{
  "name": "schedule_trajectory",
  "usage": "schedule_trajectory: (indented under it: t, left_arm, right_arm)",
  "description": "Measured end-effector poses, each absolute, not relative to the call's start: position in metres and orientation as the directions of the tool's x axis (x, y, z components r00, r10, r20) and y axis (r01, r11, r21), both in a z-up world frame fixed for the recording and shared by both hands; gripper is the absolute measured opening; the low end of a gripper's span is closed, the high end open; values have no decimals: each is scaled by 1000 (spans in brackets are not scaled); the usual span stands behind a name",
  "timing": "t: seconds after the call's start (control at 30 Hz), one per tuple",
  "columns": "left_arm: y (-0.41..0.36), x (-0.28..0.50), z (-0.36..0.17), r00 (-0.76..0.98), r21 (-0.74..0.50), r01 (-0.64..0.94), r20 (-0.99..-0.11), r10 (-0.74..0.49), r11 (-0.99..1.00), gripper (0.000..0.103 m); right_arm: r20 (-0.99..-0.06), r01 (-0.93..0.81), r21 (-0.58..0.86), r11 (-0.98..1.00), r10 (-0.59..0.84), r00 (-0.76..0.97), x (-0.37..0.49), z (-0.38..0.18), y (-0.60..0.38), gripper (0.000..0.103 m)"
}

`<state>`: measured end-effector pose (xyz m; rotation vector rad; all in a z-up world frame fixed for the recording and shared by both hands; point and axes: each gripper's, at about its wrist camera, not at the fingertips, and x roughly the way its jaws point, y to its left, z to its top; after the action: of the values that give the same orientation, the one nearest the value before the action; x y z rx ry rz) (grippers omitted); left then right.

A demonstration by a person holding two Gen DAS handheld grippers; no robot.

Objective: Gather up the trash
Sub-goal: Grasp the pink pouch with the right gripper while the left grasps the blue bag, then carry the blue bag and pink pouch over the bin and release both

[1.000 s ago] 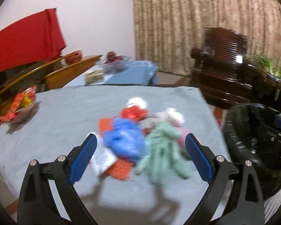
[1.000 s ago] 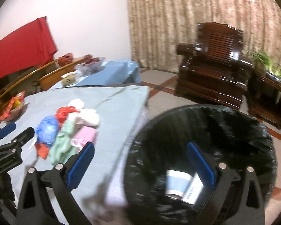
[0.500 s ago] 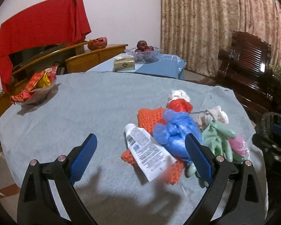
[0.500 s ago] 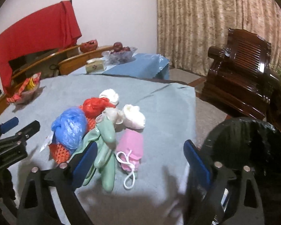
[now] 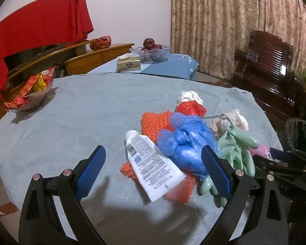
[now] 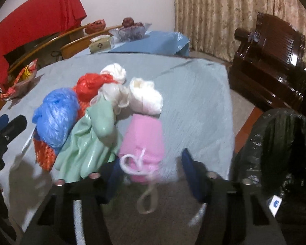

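Note:
A pile of trash lies on the grey-blue tablecloth [image 5: 75, 110]: a white tube [image 5: 151, 167], a blue plastic bag [image 5: 185, 140], an orange knitted cloth [image 5: 155, 122], a red bag [image 5: 190, 108], green rubber gloves [image 5: 238, 147] and white wads [image 6: 144, 96]. My left gripper [image 5: 153, 169] is open, its jaws either side of the tube. My right gripper [image 6: 151, 173] is open around a pink pouch [image 6: 144, 138] with a white cord. The black-lined trash bin [image 6: 279, 155] stands to the right of the table.
A bowl of snack packets [image 5: 30, 94] sits at the table's far left. A tissue box [image 5: 128, 64] and fruit bowl [image 5: 151, 49] stand on a blue table behind. A dark wooden armchair [image 5: 269, 65] is at the right, a red cloth [image 5: 38, 24] at the back left.
My right gripper swung from over the bin to the table and came around the pink pouch. My left gripper shifted left so the tube sits between its jaws.

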<state>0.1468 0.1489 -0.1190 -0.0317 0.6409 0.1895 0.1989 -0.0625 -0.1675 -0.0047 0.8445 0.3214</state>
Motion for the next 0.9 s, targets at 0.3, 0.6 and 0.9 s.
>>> schedule_trajectory:
  t: [0.3, 0.6, 0.9]
  left_arm:
    - [129, 153, -117, 792, 25, -142, -596, 129, 990, 81]
    - [113, 174, -122, 795, 34, -115, -596, 112, 993, 71]
    - [103, 193, -140, 761, 68, -91, -639, 113, 994, 45]
  right_arm:
    - [-687, -257, 153, 954, 290, 667, 186, -148, -79, 17]
    - [-658, -233, 165, 958, 283, 698, 188, -134, -89, 17]
    - [-649, -248, 171, 953, 299, 699, 189, -132, -88, 17]
